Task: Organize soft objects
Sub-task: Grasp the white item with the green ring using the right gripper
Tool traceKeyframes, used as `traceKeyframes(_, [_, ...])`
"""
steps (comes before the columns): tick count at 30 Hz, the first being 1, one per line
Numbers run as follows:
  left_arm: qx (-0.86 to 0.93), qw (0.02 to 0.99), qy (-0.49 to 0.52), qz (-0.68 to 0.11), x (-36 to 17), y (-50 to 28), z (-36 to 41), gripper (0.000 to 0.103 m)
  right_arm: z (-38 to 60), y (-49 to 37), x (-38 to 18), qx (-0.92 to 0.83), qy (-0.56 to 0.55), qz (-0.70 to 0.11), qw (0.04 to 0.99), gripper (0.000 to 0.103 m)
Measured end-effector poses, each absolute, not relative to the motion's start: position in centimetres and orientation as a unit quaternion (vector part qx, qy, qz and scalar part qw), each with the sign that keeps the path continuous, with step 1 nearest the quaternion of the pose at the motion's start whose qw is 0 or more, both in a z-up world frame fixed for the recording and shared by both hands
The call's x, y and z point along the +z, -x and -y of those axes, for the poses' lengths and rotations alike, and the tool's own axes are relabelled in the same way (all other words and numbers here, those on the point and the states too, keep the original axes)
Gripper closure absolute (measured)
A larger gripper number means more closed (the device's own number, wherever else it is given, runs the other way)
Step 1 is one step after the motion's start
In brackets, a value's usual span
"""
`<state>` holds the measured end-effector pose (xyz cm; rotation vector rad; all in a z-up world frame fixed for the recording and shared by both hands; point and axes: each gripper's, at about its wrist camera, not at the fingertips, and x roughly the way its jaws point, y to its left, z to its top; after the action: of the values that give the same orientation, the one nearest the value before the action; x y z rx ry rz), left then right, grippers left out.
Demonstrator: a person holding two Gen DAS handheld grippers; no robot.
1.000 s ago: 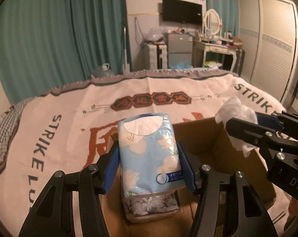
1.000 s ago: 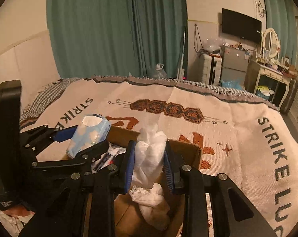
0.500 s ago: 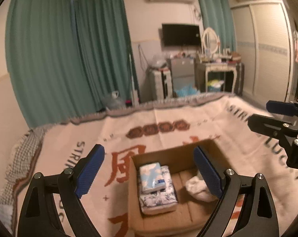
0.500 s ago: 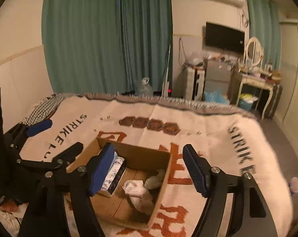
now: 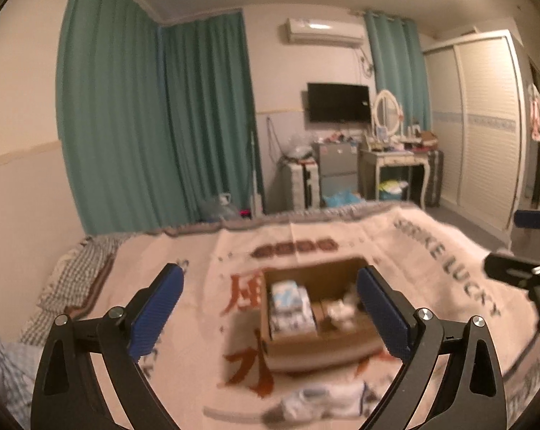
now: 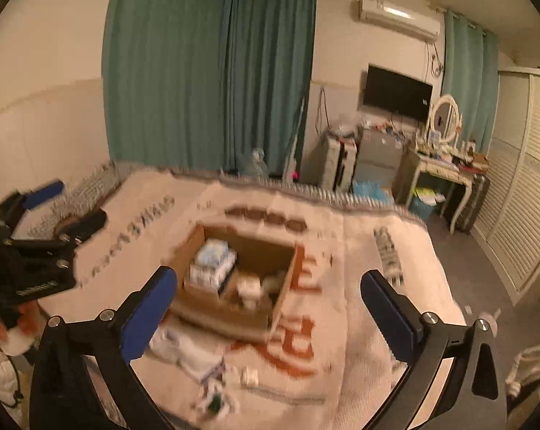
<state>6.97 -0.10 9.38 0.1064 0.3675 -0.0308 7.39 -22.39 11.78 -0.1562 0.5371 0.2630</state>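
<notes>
Hovering high above the box (image 5: 316, 308) with both the left gripper (image 5: 270, 308) and right gripper (image 6: 270, 304) spread wide and empty, I think they next grab the loose soft things (image 6: 194, 354) beside it.

Tissue packs (image 5: 290, 306) lie left of cloths (image 5: 338, 310) inside the box (image 5: 320, 347).

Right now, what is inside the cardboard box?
The cardboard box holds stacked blue floral tissue packs on its left and crumpled white cloth on its right; anything beneath is hidden.
</notes>
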Motion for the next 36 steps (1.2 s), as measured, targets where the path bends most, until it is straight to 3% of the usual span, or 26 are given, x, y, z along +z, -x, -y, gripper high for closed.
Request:
traceKeyframes(6, [-0.014, 0.970, -0.075, -0.231, 3.1, -5.7, 1.2, 0.004, 21.0, -6.0, 2.6, 0.145, 0.084, -0.333, 0.928, 0.000])
traceKeyframes(14, [0.012, 0.949, -0.031, -0.314, -5.9, -7.6, 1.0, 0.004, 19.0, -5.8, -9.0, 0.149, 0.090, -0.385, 0.906, 0.000])
traceKeyframes(18, [0.010, 0.936, -0.031, -0.351, -8.9, -7.7, 1.0, 0.004, 18.8, -6.8, -13.1, 0.156, 0.069, -0.429, 0.887, 0.007])
traceKeyframes(22, [0.010, 0.929, -0.024, -0.369, -10.4, -7.6, 0.8, 0.004, 18.3, -7.5, -14.7, 0.161, 0.070, -0.450, 0.876, 0.021])
traceKeyframes(24, [0.011, 0.927, -0.016, -0.374, -10.7, -7.6, 0.6, 0.005, 18.2, -7.6, -15.0, 0.161, 0.075, -0.454, 0.873, 0.044])
traceKeyframes(27, [0.014, 0.929, -0.011, -0.371, -10.5, -7.3, 0.7, 0.006, 18.4, -7.2, -14.6, 0.168, 0.067, -0.449, 0.875, 0.059])
traceKeyframes(36, [-0.017, 0.930, -0.015, -0.366, -10.2, -4.4, 5.8, 0.007, 22.5, -3.5, -9.5, 0.144, 0.041, -0.402, 0.903, 0.062])
